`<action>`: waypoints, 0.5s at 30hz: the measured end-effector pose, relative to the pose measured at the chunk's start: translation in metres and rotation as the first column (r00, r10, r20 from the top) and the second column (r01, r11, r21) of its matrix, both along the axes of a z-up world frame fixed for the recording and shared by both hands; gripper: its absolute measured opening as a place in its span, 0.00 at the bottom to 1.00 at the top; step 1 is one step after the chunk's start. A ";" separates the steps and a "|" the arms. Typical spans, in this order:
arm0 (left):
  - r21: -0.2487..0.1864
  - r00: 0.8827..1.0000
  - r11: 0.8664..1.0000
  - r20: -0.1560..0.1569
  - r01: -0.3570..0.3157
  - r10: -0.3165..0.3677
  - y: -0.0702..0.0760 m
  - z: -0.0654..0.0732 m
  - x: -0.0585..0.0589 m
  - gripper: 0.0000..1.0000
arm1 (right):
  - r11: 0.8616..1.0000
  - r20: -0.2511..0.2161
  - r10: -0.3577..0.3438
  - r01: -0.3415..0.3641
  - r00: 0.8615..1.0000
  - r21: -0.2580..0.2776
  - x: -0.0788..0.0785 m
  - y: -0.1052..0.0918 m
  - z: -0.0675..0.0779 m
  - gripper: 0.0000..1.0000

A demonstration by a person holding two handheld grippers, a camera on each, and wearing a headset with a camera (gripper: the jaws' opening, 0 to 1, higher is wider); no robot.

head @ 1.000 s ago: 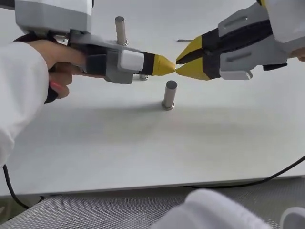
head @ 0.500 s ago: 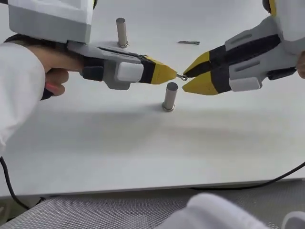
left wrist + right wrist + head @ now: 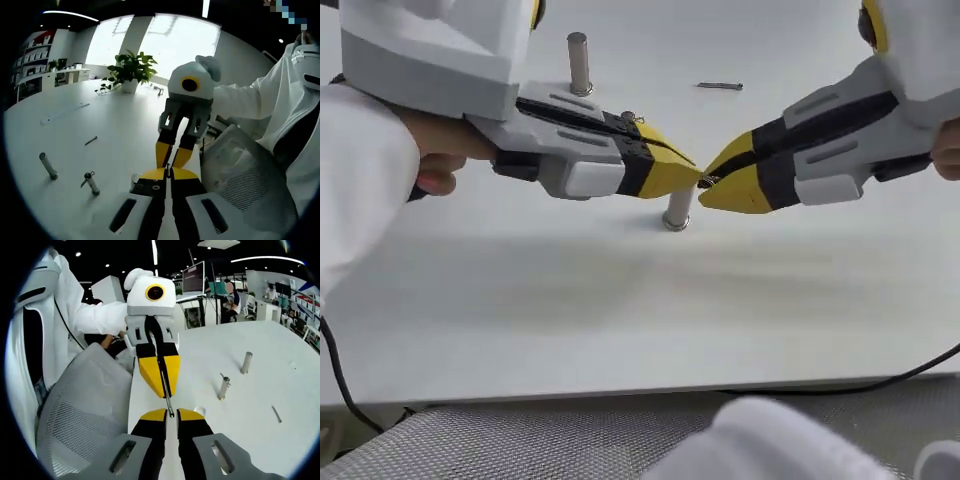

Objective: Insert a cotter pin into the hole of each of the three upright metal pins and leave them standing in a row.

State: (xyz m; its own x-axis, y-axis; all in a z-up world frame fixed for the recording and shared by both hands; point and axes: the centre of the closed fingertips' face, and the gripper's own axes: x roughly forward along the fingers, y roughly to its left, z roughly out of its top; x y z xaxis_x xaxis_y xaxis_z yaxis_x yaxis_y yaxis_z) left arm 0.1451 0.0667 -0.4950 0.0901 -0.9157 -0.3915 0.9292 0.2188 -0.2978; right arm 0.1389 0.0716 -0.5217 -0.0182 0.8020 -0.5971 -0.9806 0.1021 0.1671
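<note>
Cotter pin bridges both tips just above the near upright metal pin: left gripper jaws clenched along it, right gripper jaws pinching its free end.
</note>
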 end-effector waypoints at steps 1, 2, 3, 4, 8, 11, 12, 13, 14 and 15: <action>-0.004 1.000 1.000 0.000 0.006 -0.006 0.000 0.000 -0.001 0.00 | 1.000 0.002 0.003 -0.003 1.000 -0.003 -0.001 0.000 -0.001 0.00; 0.001 1.000 1.000 0.002 0.005 -0.005 0.000 0.000 -0.001 0.00 | 1.000 0.002 0.013 -0.013 1.000 -0.001 -0.002 0.001 -0.001 0.00; 0.005 1.000 1.000 0.008 0.016 -0.016 0.000 -0.001 -0.002 0.00 | 1.000 0.007 0.017 -0.017 1.000 -0.005 -0.003 0.001 -0.001 0.00; 0.012 0.999 0.999 0.032 0.033 -0.033 0.000 -0.002 -0.003 0.00 | 0.999 0.014 0.032 -0.032 0.999 -0.010 -0.005 0.001 -0.002 0.00; 0.050 0.991 0.996 0.107 0.080 -0.085 0.001 -0.007 -0.006 0.00 | 0.998 0.034 0.057 -0.056 0.998 -0.027 -0.006 0.000 -0.003 0.00; 0.072 0.984 0.992 0.142 0.099 -0.109 0.001 -0.011 -0.007 0.00 | 0.998 0.042 0.063 -0.062 0.997 -0.032 -0.006 -0.001 -0.003 0.00; 0.073 0.983 0.992 0.147 0.103 -0.113 0.001 -0.011 -0.008 0.00 | 0.997 0.043 0.065 -0.064 0.997 -0.034 -0.006 -0.001 -0.003 0.00; 0.080 0.981 0.991 0.153 0.108 -0.120 0.001 -0.011 -0.008 0.00 | 0.997 0.043 0.068 -0.067 0.997 -0.035 -0.007 -0.002 -0.003 0.00; 0.084 0.979 0.990 0.160 0.111 -0.123 0.001 -0.012 -0.008 0.01 | 0.997 0.043 0.069 -0.067 0.997 -0.036 -0.007 -0.002 -0.003 0.00; 0.085 0.977 0.990 0.172 0.116 -0.129 0.000 -0.012 -0.008 0.01 | 0.997 0.048 0.071 -0.069 0.996 -0.040 -0.007 -0.002 -0.003 0.00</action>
State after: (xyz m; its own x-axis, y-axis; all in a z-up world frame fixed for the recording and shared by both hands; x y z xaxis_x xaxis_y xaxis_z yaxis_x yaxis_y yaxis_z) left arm 0.1372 0.0672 -0.5067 0.0531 -0.8931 -0.4467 0.9868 0.1156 -0.1138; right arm 0.1323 0.0692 -0.5244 -0.0431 0.7762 -0.6290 -0.9926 0.0384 0.1155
